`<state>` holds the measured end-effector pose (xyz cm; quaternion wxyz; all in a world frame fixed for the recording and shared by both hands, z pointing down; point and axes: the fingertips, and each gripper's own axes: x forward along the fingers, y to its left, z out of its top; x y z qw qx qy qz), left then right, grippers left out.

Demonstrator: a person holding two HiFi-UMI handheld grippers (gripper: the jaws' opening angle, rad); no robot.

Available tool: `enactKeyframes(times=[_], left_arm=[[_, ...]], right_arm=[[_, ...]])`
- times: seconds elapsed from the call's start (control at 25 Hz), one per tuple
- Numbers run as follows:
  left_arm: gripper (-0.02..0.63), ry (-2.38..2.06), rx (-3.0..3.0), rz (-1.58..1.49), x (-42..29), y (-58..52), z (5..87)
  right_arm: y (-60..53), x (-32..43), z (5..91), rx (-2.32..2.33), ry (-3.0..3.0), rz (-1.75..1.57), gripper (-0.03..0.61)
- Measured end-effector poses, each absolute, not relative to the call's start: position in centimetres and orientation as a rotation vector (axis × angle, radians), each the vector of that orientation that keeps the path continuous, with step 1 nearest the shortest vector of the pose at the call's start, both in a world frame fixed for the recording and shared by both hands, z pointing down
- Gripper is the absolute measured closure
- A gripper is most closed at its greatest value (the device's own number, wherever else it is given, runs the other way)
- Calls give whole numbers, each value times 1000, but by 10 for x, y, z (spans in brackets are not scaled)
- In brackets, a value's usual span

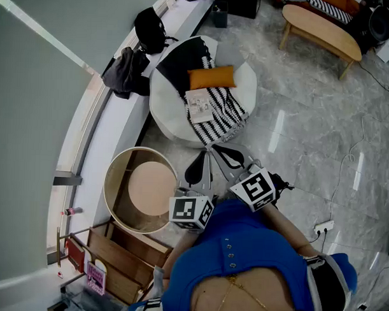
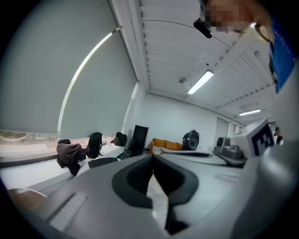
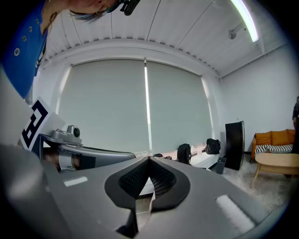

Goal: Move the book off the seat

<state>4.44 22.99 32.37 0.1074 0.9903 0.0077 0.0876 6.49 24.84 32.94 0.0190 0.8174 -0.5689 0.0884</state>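
Book (image 1: 199,107) on seat (image 1: 165,112), beside cushion (image 1: 212,77)

It looks like a lounge or living-room set in a large building. A round white seat (image 1: 165,106) with an orange cushion (image 1: 212,77) sits top centre on a polished marble floor (image 1: 310,124). An oval wooden table (image 1: 320,28) stands upper right. There is an orange sofa (image 2: 166,144) by the far wall, with tall roller blinds (image 3: 107,107) and strip lights (image 2: 200,82) overhead.
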Motion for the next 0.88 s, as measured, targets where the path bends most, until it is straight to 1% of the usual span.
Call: enactKeyframes(times=[0.16,0.4,0.64,0.88], left_arm=[[612,14,2907,229,60,234,321],[612,-61,2912,222,71,227,327],[612,-133,2903,254,88,200,340],[612,-147,2894,280,143,150,353]], right_arm=[[255,85,325,2586,-1770,246,578],[268,111,337,2600,-1735,296,578],[263,142,349,2604,-1724,342,578],[229,195,360,2621,-1685,352,578]])
